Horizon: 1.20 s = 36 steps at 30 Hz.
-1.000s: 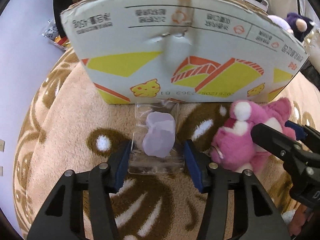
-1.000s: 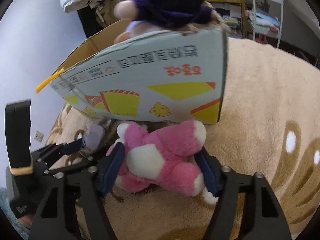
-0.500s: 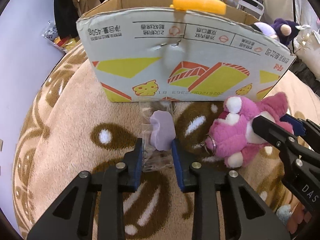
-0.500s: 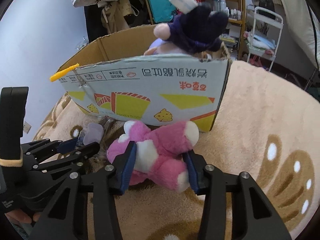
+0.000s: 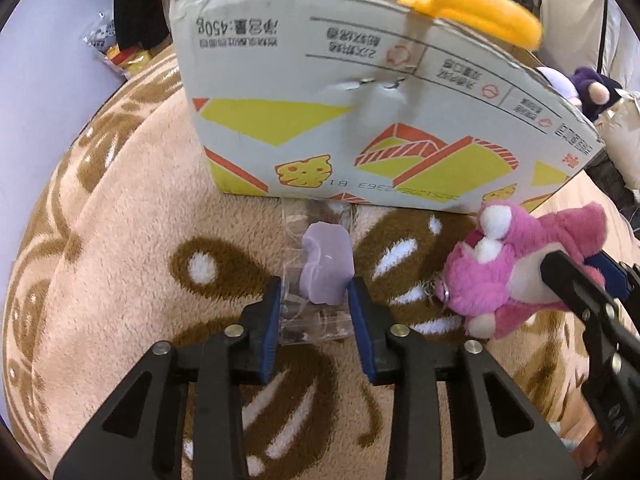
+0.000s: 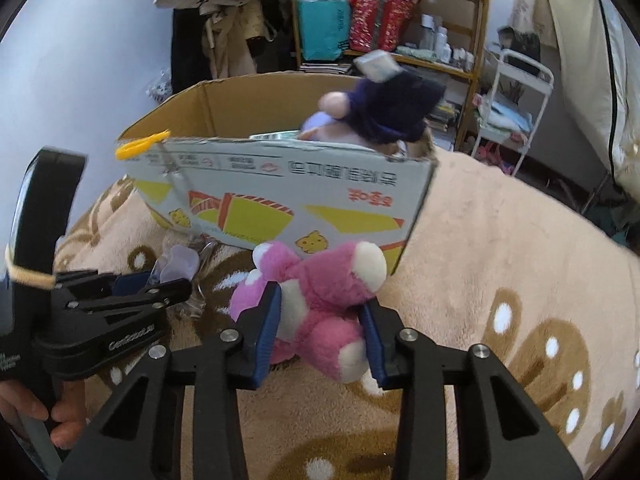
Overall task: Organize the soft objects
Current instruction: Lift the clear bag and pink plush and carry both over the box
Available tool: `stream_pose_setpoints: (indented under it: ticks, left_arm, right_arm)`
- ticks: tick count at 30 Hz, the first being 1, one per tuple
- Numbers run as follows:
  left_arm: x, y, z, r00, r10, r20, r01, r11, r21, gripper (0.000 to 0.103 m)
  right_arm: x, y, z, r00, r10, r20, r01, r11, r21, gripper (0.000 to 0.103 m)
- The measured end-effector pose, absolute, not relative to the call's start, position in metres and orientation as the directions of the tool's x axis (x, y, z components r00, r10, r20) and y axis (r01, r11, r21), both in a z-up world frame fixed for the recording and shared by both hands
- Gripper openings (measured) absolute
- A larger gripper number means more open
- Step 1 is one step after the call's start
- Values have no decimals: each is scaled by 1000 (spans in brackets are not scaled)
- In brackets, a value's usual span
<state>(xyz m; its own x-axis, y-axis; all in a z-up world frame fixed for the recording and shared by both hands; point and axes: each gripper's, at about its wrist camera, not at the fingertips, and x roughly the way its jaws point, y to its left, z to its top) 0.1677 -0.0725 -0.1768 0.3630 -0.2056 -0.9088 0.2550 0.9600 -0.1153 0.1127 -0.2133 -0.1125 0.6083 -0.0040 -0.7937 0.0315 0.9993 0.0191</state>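
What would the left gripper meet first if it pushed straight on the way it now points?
The left gripper already has the clear packet with the lilac soft piece between its jaws. Beyond that, probably the blanket, then the cardboard box; depth is unclear.

Cardboard box [image 5: 320,120] wall blocks ahead; blanket [image 6: 500,260] open at right.

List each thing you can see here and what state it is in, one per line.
Cardboard box: open-topped, upright on the blanket.
Pink plush toy: clamped in the right gripper, whose fingers have just been closing.
Bagged lilac soft piece: held in the left gripper, whose fingers eased slightly apart.
Purple plush toy: in the box, sticking above its rim.
Yellow clip: on the rim.
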Motion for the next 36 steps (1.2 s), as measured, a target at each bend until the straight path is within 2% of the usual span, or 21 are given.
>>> stream_pose_setpoints:
  ticks: [6, 9, 10, 14, 15, 20, 22, 26, 27, 29, 36]
  left_arm:
    - [177, -71, -186, 362, -220, -906, 269, 955, -124, 45]
    - [179, -75, -188, 363, -218, -906, 290, 950, -113, 55]
    - [180, -77, -188, 369, -207, -906, 295, 950, -97, 55]
    - [177, -79, -191, 402, -165, -900, 291, 956, -45, 49]
    - [177, -79, -191, 404, -163, -900, 289, 956, -43, 44]
    - [179, -60, -188, 368, -214, -905, 249, 960, -126, 36]
    - [180, -56, -186, 367, -212, -906, 251, 960, -123, 33]
    - [178, -55, -181, 368, -220, -903, 256, 958, -129, 28]
    - [177, -52, -179, 369, -234, -899, 256, 956, -144, 18]
    - [176, -48, -174, 367, -272, -890, 256, 949, -184, 13]
    - [161, -49, -167, 398, -297, -868, 282, 940, -192, 10]
  right_arm:
    - [114, -207, -114, 609, -20, -793, 15, 1000, -13, 40]
    - [114, -209, -115, 607, -16, -794, 20, 1000, -6, 40]
    - [115, -208, -115, 607, -16, -795, 21, 1000, -5, 40]
    - [115, -209, -116, 609, -13, -793, 21, 1000, -1, 40]
    - [115, -209, -116, 609, -12, -793, 20, 1000, 0, 40]
    - [110, -208, -110, 636, -34, -771, 31, 999, -19, 34]
    - [107, -208, -105, 653, -46, -756, 40, 999, -27, 28]
    - [104, -212, -101, 653, -58, -755, 64, 998, -22, 27]
    - [104, -215, -100, 652, -57, -756, 66, 998, -18, 27]
    - [101, -218, -99, 654, -55, -755, 71, 997, -11, 27]
    - [97, -216, -92, 666, -66, -743, 76, 997, -20, 27]
